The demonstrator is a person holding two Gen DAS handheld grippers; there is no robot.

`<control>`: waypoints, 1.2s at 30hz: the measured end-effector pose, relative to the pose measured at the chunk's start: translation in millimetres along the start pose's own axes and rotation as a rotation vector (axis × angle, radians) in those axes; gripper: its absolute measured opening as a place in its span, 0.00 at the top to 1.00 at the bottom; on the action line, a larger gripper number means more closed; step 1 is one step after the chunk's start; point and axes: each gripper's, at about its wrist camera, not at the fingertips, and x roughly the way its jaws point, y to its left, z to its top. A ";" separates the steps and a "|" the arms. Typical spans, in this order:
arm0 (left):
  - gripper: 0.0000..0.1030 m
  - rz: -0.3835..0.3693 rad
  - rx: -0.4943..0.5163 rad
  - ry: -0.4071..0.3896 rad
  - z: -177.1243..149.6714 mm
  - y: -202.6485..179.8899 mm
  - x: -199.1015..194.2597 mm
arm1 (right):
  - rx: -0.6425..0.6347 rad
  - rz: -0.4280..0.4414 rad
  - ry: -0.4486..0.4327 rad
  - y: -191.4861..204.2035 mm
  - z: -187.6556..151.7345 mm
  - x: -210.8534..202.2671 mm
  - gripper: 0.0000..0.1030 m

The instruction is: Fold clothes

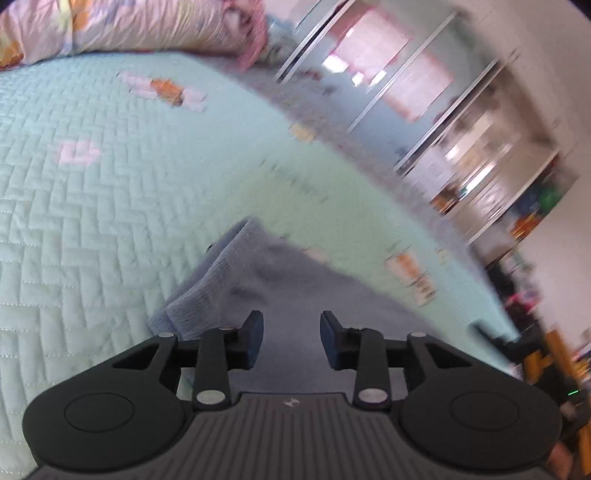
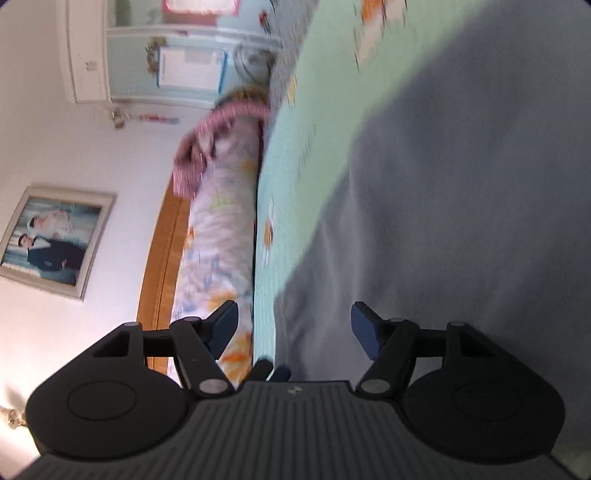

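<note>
- As seen along its own fingers, the left gripper [image 1: 291, 339] has its jaws parted with a clear gap and nothing between them; grey-blue cloth shows through the gap, and whether the pads touch that cloth cannot be told.
- Directly beyond the left gripper lies the grey-blue garment [image 1: 280, 280], spread on the bed; its ribbed cuff [image 1: 218, 273] points away to the left and rests on the quilt.
- Beneath the garment, the mint-green quilted bedspread [image 1: 92, 192] shows a herringbone stitch and scattered pink and orange printed patches.
- At the far edge of the bedspread lies a floral pillow [image 1: 122, 29] with a pink ruffled trim; to the right, motion-blurred mirrored wardrobe doors [image 1: 424, 110] stand beyond the bed.
- Rolled strongly to one side, the right gripper [image 2: 293, 328] also has its jaws wide apart and holds nothing.
- Beyond the right gripper, the same garment [image 2: 461, 203] fills the right half of the view, lying on the bedspread [image 2: 317, 122]; its edge runs between the fingers.
- Farther out in the right wrist view are the pillow [image 2: 221, 221], a wooden headboard [image 2: 162, 266], a framed wedding photograph [image 2: 55, 240] on the white wall, and a pale cabinet [image 2: 155, 62].
</note>
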 end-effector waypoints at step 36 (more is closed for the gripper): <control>0.63 0.025 0.278 0.168 -77.0 -144.6 20.5 | 0.153 -0.002 -0.803 -141.2 80.1 -374.8 0.39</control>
